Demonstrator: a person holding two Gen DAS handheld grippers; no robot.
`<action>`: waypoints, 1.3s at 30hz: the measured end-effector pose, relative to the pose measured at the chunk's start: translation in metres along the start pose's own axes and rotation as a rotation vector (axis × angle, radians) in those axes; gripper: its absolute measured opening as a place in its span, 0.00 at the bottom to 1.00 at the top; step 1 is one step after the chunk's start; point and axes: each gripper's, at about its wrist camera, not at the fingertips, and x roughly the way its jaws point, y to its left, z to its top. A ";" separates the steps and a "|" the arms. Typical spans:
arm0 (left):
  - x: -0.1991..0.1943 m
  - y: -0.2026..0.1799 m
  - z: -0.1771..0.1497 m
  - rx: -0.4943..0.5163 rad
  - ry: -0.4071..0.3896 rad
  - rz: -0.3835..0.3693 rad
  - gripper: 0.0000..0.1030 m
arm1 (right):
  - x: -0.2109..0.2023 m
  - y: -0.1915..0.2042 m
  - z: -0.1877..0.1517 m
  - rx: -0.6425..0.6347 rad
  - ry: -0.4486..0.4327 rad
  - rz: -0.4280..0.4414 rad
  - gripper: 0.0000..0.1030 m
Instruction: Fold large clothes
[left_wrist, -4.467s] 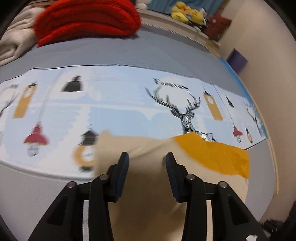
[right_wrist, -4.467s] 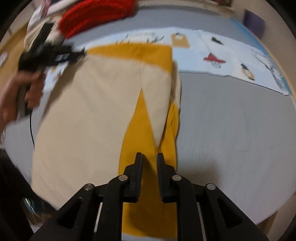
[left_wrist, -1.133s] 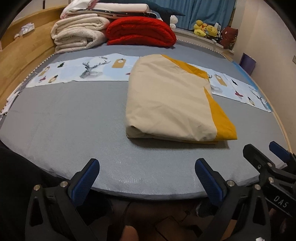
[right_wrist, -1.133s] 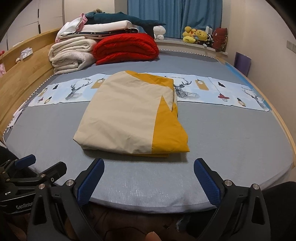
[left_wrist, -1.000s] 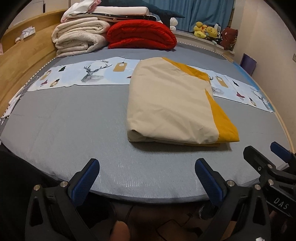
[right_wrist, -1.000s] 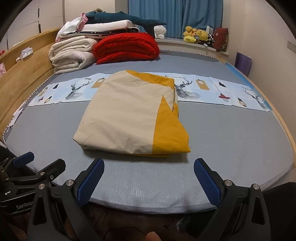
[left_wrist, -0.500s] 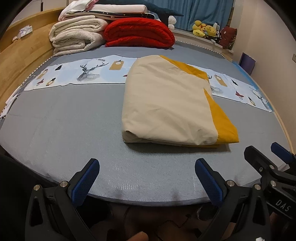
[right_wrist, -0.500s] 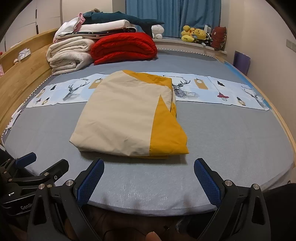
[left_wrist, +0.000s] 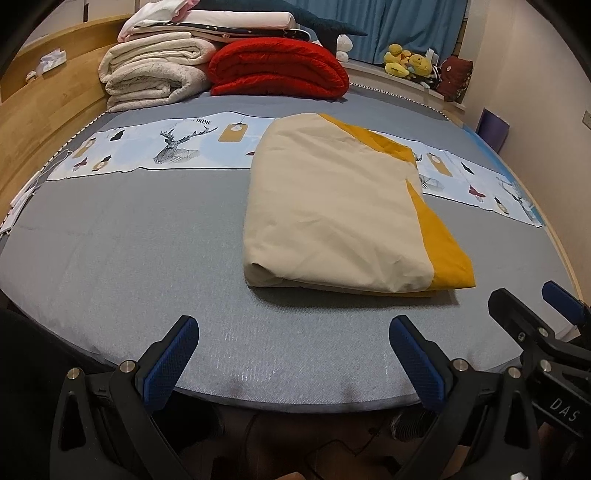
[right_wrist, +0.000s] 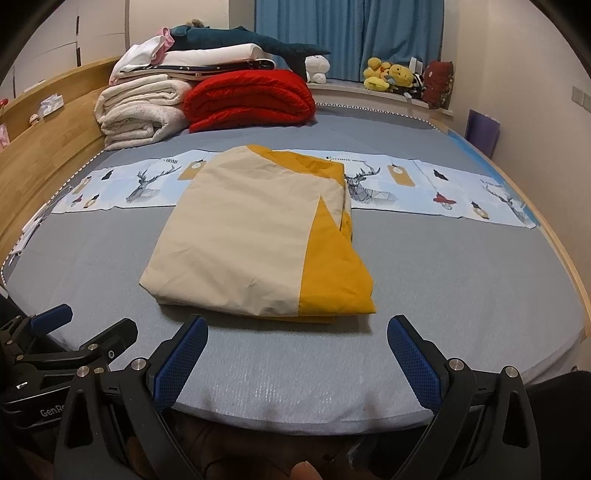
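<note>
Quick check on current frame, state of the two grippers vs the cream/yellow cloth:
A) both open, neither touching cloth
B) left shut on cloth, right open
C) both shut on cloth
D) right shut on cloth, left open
A: the left gripper and the right gripper both show their blue pads spread wide over the near edge of the bed, while the folded cloth lies flat beyond them, untouched.

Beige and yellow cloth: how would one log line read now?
cloth: folded, on bed | left gripper: open, empty | right gripper: open, empty
</note>
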 end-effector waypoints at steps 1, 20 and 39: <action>0.000 0.000 0.000 0.001 -0.002 0.000 0.99 | -0.001 0.000 0.000 -0.001 -0.003 -0.001 0.95; -0.001 -0.001 0.001 0.003 -0.006 -0.001 0.99 | -0.001 -0.002 0.001 -0.002 -0.007 -0.002 0.95; -0.001 -0.001 0.001 0.002 -0.006 -0.001 0.99 | -0.001 -0.003 0.000 -0.002 -0.007 0.000 0.95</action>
